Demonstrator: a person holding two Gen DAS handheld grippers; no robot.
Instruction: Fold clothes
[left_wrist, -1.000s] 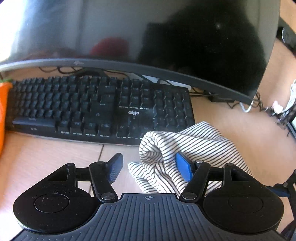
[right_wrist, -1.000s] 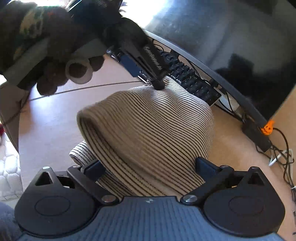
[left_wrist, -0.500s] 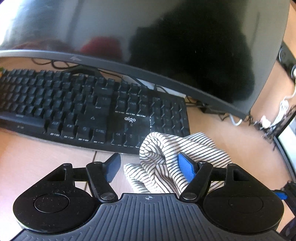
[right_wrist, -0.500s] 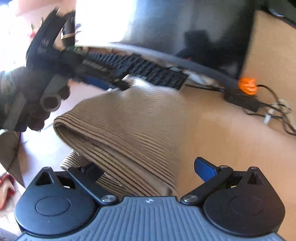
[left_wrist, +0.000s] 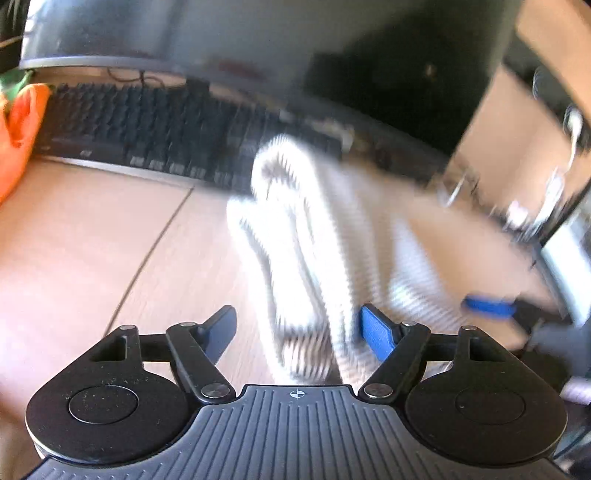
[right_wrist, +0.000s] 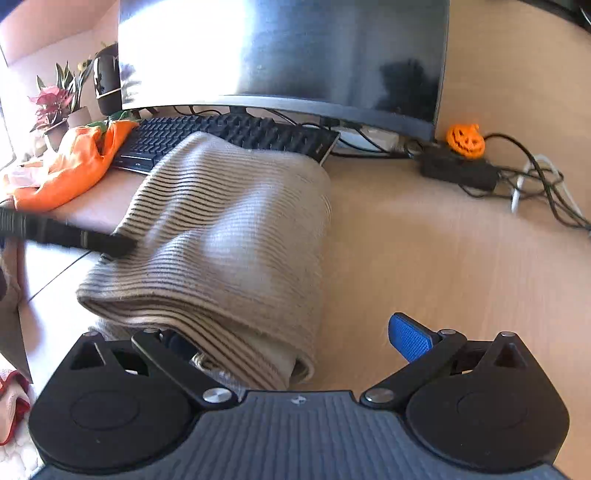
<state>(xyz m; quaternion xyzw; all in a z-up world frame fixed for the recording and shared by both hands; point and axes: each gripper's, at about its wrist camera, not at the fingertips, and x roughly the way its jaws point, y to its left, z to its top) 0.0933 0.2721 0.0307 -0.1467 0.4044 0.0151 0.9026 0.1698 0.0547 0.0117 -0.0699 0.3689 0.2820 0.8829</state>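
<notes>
A striped knit garment (right_wrist: 236, 236), cream with thin dark lines, lies folded into a thick soft roll on the smooth pale wood tabletop (right_wrist: 424, 251), its far edge just before the black keyboard (right_wrist: 236, 131). The ribbed weave shows clearly in the right wrist view; the left wrist view is blurred by motion.

The left tool (left_wrist: 299, 328) has its jaws spread wide, a bunched fold of the garment (left_wrist: 314, 258) lying between them and grazing the blue pad on one finger; the cloth is not pinched. The right tool (right_wrist: 295, 339) is also wide open: the folded end of the roll drapes over its left finger, while the ridged blue pad on the other stands apart over bare wood.

Behind stand a glossy curved monitor (right_wrist: 280, 51), a crumpled orange cloth (right_wrist: 74, 162), a small orange pumpkin figure (right_wrist: 465, 140) and tangled black cables (right_wrist: 535, 184).
</notes>
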